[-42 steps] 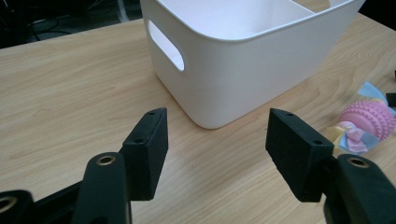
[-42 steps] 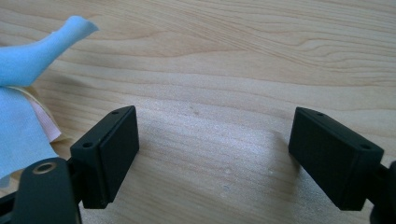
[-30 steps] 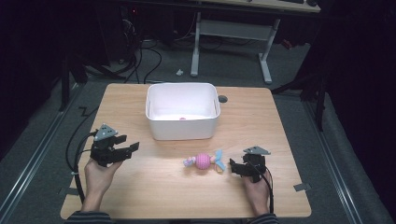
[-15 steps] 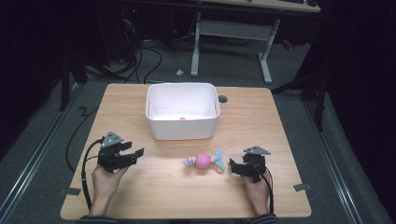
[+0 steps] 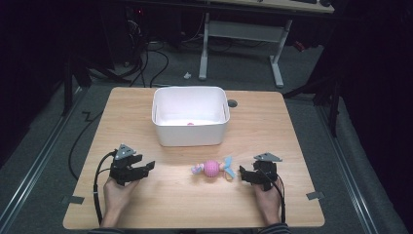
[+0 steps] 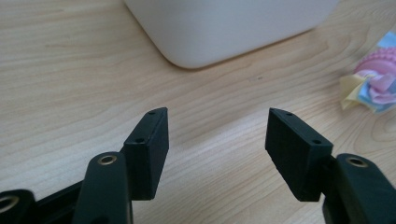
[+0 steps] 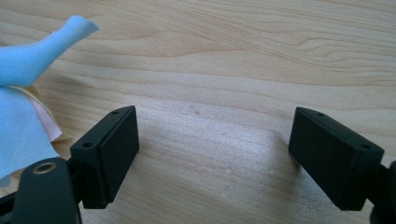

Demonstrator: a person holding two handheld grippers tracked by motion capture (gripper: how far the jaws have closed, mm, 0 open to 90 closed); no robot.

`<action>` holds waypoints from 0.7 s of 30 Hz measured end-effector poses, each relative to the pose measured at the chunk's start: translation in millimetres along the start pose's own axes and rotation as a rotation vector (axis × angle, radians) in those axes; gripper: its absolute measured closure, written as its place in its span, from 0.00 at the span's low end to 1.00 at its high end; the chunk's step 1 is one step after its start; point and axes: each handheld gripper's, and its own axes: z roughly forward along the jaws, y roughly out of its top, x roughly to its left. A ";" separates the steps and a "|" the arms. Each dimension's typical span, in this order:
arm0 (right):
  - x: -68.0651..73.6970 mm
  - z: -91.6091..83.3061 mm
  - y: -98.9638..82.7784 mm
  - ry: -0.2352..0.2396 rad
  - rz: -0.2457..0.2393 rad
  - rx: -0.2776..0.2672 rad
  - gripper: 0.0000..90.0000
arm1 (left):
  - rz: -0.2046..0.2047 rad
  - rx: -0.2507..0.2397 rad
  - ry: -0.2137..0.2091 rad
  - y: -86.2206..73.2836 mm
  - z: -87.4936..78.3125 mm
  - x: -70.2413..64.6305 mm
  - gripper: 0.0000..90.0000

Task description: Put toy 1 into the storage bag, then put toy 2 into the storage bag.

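My right gripper (image 5: 242,175) rests low on the desk (image 5: 302,146) with its jaws apart and nothing between them. The toy (image 5: 213,168), a pink ball with pale blue and yellow flaps, lies just beside it toward the desk's middle; in the right gripper view its blue flap (image 7: 32,51) sits outside my left pad. My left gripper (image 5: 148,166) is well apart from the toy on the other side, jaws also apart and empty, aimed past the corner of the white bin (image 5: 190,139), which stands beyond the toy.

To do this well, I'd swing the right jaws toward the toy so the ball, not a flap, sits between the pads, then close. A small pink thing lies in the bin, I think; it is too small to tell.
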 end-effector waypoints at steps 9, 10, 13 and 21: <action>0.0 0.0 0.0 0.001 0.000 0.000 0.18 | 0.021 0.012 0.023 -7.6 16.3 -5.8 0.43; 0.0 0.0 0.0 0.000 -0.001 0.000 0.18 | 0.024 0.013 0.025 -7.8 17.5 -6.0 0.43; 0.0 0.0 0.0 0.000 -0.001 0.000 0.18 | 0.043 0.009 0.050 -8.3 20.5 -6.8 0.43; -0.3 0.3 0.4 0.000 0.001 0.001 0.18 | 0.047 0.012 0.079 -9.0 24.4 -3.4 0.43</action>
